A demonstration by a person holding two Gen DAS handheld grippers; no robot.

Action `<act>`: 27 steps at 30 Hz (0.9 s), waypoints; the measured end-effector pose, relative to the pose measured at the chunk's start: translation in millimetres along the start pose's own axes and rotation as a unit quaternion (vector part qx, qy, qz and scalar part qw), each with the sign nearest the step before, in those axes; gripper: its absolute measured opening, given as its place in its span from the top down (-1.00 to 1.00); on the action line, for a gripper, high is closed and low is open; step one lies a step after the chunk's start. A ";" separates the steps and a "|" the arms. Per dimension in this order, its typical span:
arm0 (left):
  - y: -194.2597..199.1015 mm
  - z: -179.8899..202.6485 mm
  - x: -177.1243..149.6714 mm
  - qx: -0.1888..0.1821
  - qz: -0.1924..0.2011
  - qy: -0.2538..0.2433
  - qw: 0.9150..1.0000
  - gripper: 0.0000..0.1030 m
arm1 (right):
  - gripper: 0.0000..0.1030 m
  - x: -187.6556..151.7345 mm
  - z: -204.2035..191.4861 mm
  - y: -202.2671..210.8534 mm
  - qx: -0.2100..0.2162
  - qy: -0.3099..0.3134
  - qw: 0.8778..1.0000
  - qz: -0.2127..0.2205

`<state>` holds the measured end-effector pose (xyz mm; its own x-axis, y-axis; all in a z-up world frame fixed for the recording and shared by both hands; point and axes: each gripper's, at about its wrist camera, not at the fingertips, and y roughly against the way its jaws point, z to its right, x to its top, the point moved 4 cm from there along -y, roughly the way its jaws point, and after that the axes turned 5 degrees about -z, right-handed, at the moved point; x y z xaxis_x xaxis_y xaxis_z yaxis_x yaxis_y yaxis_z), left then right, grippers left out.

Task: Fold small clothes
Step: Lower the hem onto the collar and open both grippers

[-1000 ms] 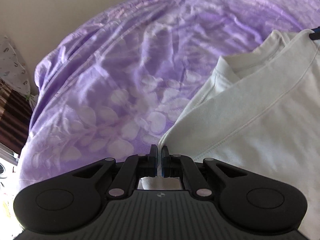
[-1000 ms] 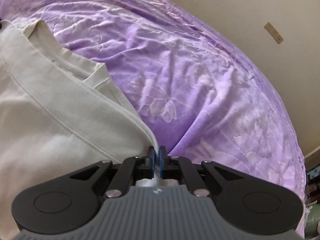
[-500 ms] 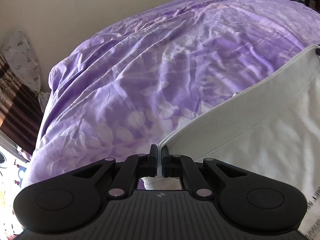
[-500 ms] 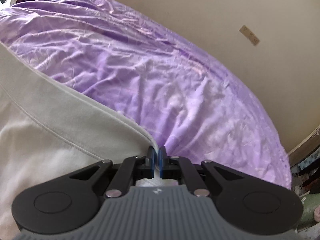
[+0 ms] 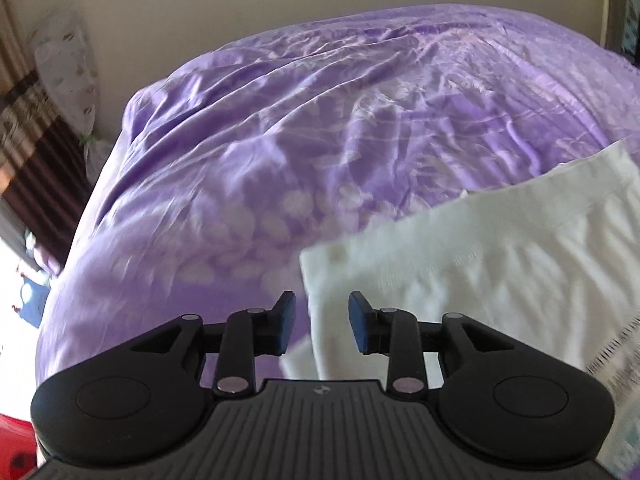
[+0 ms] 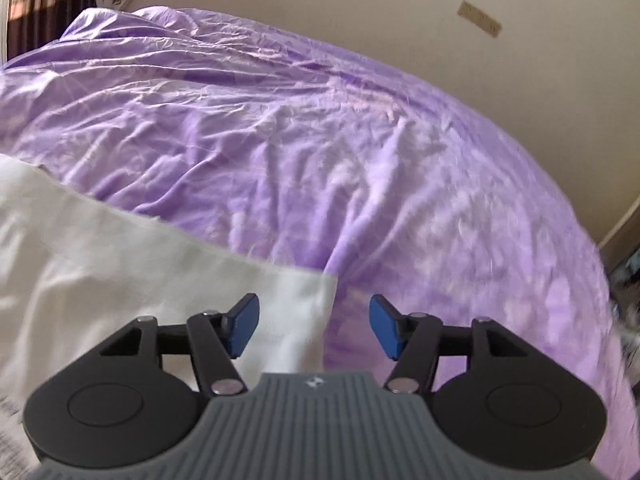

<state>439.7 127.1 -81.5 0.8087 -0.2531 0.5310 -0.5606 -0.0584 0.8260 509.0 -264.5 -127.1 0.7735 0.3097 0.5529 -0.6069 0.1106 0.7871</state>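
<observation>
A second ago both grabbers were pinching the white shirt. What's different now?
Both have let go. The left gripper and right gripper were clamped on the white shirt corners; now their jaws are opening, a corner lying loose between each pair. The collar that showed earlier is now covered by the folded-over fabric. The purple bedspread stays as it was.
</observation>
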 end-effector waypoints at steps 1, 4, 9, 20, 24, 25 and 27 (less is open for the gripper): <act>9.6 -3.3 -8.9 -0.010 -0.004 0.012 1.000 0.28 | -0.10 -6.6 0.3 6.9 0.009 -0.009 1.000 -0.011; 37.4 -9.7 -36.9 -0.043 -0.012 0.043 0.998 0.28 | -0.10 -33.9 -0.7 31.7 0.033 -0.031 0.998 -0.035; 76.9 2.8 -80.8 -0.067 -0.012 0.051 0.996 0.29 | 0.07 -85.4 -6.1 72.8 0.064 -0.056 0.995 -0.061; 61.4 25.1 -155.0 -0.043 -0.047 0.082 0.995 0.71 | 0.68 -190.8 0.6 96.4 0.096 -0.145 0.982 -0.079; 43.6 24.1 -174.6 -0.045 -0.056 0.113 0.991 0.72 | 0.90 -227.2 4.0 76.0 0.109 -0.185 0.973 -0.088; 38.9 24.1 -177.8 -0.043 -0.057 0.121 0.990 0.72 | 0.92 -233.4 3.7 72.4 0.111 -0.190 0.972 -0.086; 32.1 26.4 -185.2 -0.037 -0.057 0.127 0.990 0.72 | 0.95 -239.7 3.1 65.8 0.114 -0.206 0.968 -0.084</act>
<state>267.2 146.6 -158.3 0.8896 0.0031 0.4567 -0.4567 0.0012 0.8896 284.2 -334.4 -207.0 0.8933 -0.1031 0.4375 -0.4469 -0.0994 0.8890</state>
